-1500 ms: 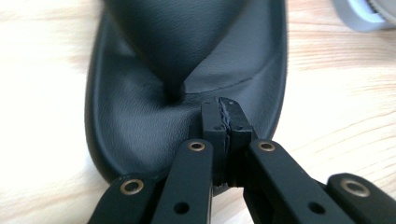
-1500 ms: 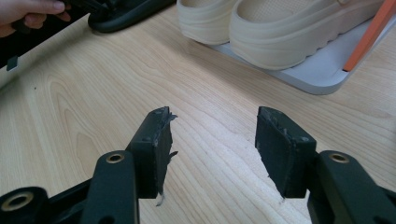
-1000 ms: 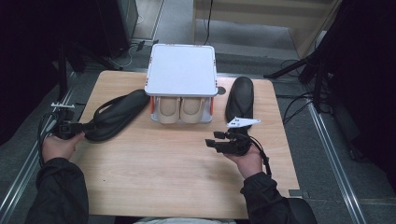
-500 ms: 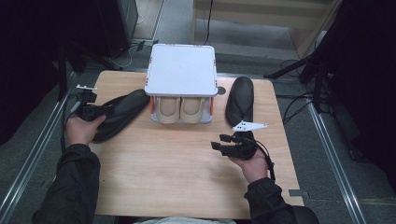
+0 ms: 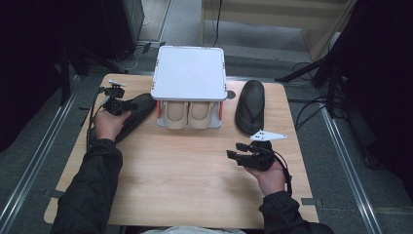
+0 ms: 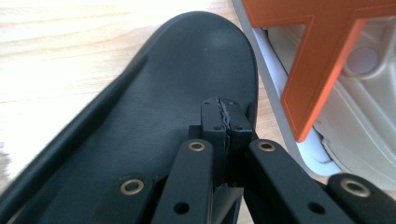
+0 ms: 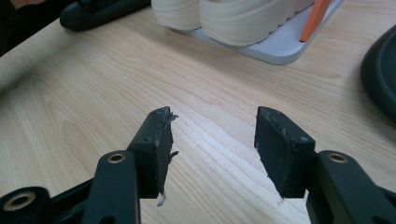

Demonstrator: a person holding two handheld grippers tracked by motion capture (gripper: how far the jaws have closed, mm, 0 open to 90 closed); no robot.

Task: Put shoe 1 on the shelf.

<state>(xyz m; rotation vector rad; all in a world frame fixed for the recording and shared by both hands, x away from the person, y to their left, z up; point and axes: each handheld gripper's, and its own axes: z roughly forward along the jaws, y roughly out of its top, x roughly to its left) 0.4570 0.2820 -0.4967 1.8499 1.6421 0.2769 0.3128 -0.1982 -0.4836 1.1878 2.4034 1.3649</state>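
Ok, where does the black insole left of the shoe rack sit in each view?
High view: left black insole, at the table's left, beside the rack.
Left gripper view: centre and left.
Right gripper view: top left corner.
Shared landmark: orange bracket.

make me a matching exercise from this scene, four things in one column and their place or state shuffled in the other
Things:
1. left gripper
2. right gripper
3. cream shoes
4. right-hand black insole

Places or states:
A. jaws apart, nothing between them, over bare table
B. side by side on the lower level of the white rack
C. jaws shut, over the left-hand black insole
D. lying flat on the table to the right of the rack

Pairs: 1-C, 2-A, 3-B, 4-D
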